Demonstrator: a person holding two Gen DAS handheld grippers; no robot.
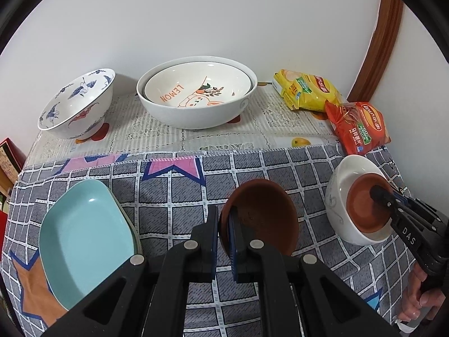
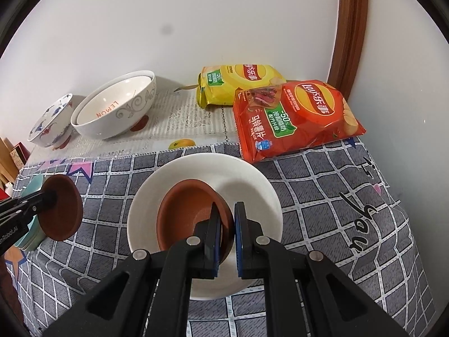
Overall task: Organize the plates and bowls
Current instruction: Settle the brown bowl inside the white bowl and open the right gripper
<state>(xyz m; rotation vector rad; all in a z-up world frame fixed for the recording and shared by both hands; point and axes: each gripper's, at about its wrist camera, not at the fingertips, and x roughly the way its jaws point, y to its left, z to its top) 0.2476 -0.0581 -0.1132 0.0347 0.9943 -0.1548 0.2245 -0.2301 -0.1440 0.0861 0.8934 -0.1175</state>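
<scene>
My left gripper (image 1: 224, 233) is shut on the rim of a brown bowl (image 1: 263, 216) and holds it tilted above the checked cloth; it also shows in the right wrist view (image 2: 63, 210). My right gripper (image 2: 227, 233) is shut on the rim of a second brown bowl (image 2: 188, 216), which sits tilted inside a white bowl (image 2: 252, 185). The same pair shows at the right of the left wrist view (image 1: 364, 207). Stacked light blue plates (image 1: 84, 233) lie at the left.
At the back stand a blue-patterned bowl (image 1: 78, 104) and a large white bowl holding a LEMON bowl (image 1: 196, 95). A yellow chip bag (image 2: 238, 81) and a red chip bag (image 2: 294, 115) lie back right. A wall is behind.
</scene>
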